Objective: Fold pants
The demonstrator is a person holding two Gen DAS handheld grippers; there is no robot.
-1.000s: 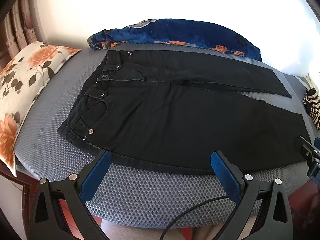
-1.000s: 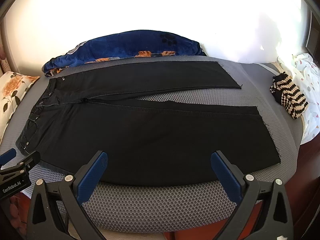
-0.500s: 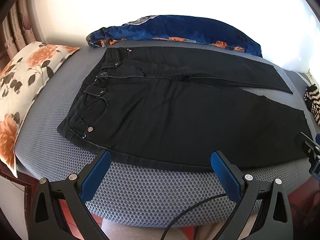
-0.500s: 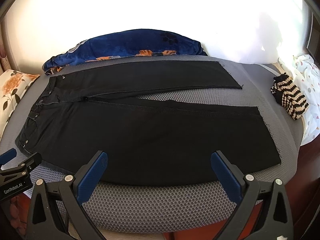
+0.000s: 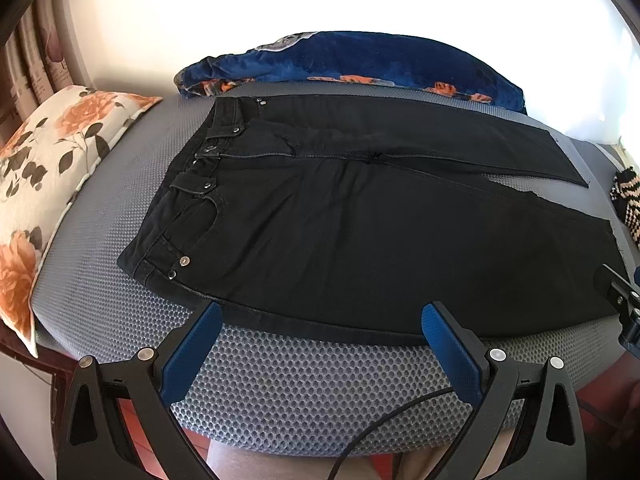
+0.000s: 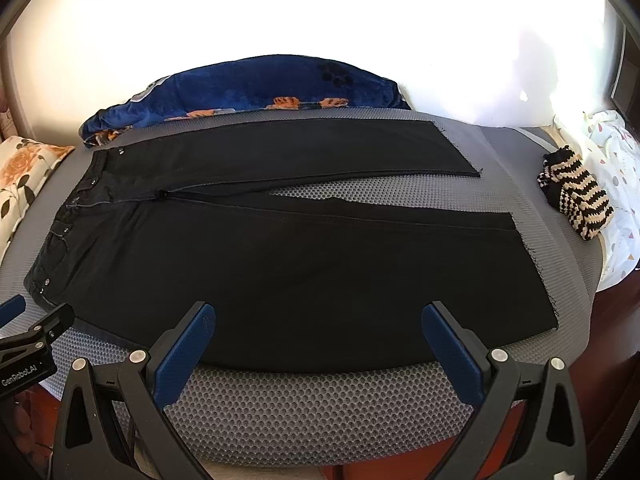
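1. Flat on a grey mesh mattress [image 5: 280,384] lie the black pants [image 5: 360,232], spread out and not yet folded, waistband to the left and leg hems to the right.
2. Both legs part slightly from the crotch outward, so a wedge of mattress shows between them toward the right; the near leg reaches close to the mattress's near edge.
3. Low over that near edge, the left gripper [image 5: 318,344] has its jaws wide apart with nothing between them; the blue pads point at the near side of the pants below the hip pocket, and the left pad's tip sits right at the hem line, though contact cannot be told.
4. Further right, the right gripper [image 6: 318,344] is likewise spread and empty, aimed at the near leg's long edge, its pad tips overlapping the dark cloth in view.
5. Each gripper shows at the margin of the other's view: the right one at the far right of the left view, the left one at the far left of the right view.
6. Behind the pants, a dark blue floral blanket [image 6: 256,88] is bunched against the wall.
7. At the left end rests a floral pillow [image 5: 52,168]; at the right, a black-and-tan striped knit item [image 6: 576,196] lies beside white patterned bedding [image 6: 616,160].
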